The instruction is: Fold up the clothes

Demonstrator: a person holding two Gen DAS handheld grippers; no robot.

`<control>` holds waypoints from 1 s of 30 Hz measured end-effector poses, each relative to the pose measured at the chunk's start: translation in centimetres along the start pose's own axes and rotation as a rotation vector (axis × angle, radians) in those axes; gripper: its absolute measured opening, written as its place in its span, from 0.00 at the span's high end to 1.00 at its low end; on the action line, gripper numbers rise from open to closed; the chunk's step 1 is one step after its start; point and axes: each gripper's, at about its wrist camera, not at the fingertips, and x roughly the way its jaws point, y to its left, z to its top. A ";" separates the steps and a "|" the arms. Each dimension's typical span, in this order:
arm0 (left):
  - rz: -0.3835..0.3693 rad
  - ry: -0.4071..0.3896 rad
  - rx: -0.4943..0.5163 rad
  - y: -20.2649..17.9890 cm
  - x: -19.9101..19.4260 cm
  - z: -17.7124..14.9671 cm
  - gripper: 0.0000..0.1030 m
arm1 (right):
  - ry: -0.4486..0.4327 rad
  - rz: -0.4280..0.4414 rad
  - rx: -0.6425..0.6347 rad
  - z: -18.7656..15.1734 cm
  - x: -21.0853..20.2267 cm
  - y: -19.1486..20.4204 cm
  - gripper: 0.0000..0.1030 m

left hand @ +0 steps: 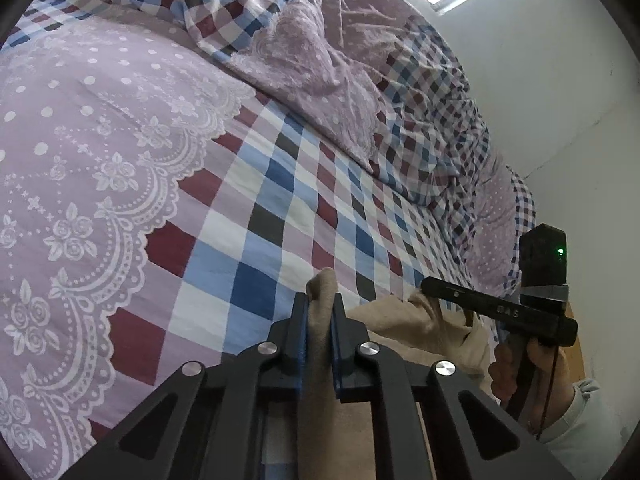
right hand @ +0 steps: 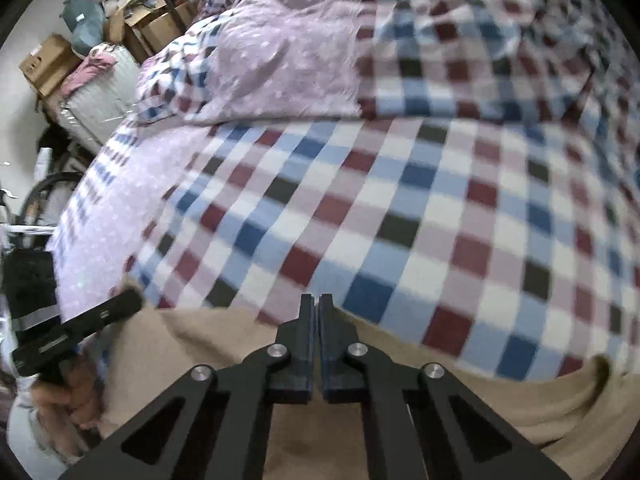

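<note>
The left hand-held gripper (left hand: 320, 312) is pinching a fold of beige cloth (left hand: 396, 324) between its blue pads (left hand: 302, 340), above the checked bed cover (left hand: 280, 200). The right hand-held gripper (left hand: 430, 285) is touching the same cloth nearby.

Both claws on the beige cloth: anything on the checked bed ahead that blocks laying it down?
Nothing visible. The left claw pinches the beige cloth; the checked bed ahead lies bare. The crumpled quilt sits farther back.
</note>
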 end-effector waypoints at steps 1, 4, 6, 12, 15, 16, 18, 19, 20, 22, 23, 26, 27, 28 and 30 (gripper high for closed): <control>-0.003 -0.028 0.013 -0.2 -0.4 0.0 0.93 | -0.048 -0.017 0.009 0.3 -0.8 -0.1 1.00; 0.006 -0.069 0.030 -0.6 -1.1 0.0 0.93 | -0.104 -0.064 0.021 0.9 -1.5 -0.2 1.00; 0.020 -0.058 0.031 -0.5 -0.8 0.0 0.93 | -0.062 -0.117 -0.010 0.7 -0.3 0.2 1.00; 0.052 -0.029 -0.003 0.3 0.0 0.0 0.92 | -0.019 -0.205 -0.025 0.5 2.2 0.2 0.90; 0.058 -0.015 -0.032 0.8 0.2 0.1 0.83 | -0.057 -0.199 0.028 0.4 0.8 -0.8 0.66; 0.054 -0.014 -0.041 1.0 0.1 0.1 0.81 | -0.088 -0.186 0.046 0.1 -0.4 -1.2 0.62; 0.046 -0.026 -0.054 1.2 -0.2 0.1 0.75 | -0.154 -0.158 0.082 -0.5 -2.9 -1.9 0.55; 0.047 -0.044 -0.060 1.2 -0.6 0.2 0.68 | -0.185 -0.137 0.104 -1.0 -4.4 -2.3 0.53; 0.047 -0.061 -0.066 1.3 -1.0 0.2 0.58 | -0.207 -0.117 0.120 -1.8 -5.7 -2.7 0.51; 0.048 -0.095 -0.077 1.3 -1.7 0.2 0.41 | -0.245 -0.091 0.143 -3.6 -8.5 -3.4 0.49; 0.050 -0.126 -0.090 1.5 -2.3 0.2 0.34 | -0.256 -0.088 0.144 -4.8 -9.9 -3.7 0.48; 0.084 -0.224 -0.134 2.0 -4.5 0.2 0.21 | -0.305 -0.087 0.140 -9.6 -14.4 -4.4 0.47; 0.101 -0.244 -0.142 2.1 -5.1 0.1 0.20 | -0.319 -0.089 0.138 -11.3 -15.8 -4.5 0.47; 0.119 -0.259 -0.142 2.0 -5.6 -0.1 0.20 | -0.332 -0.090 0.137 -13.0 -17.2 -4.6 0.47; 0.159 -0.271 -0.117 1.3 -6.6 -0.7 0.20 | -0.352 -0.117 0.125 -16.6 -19.7 -4.3 0.46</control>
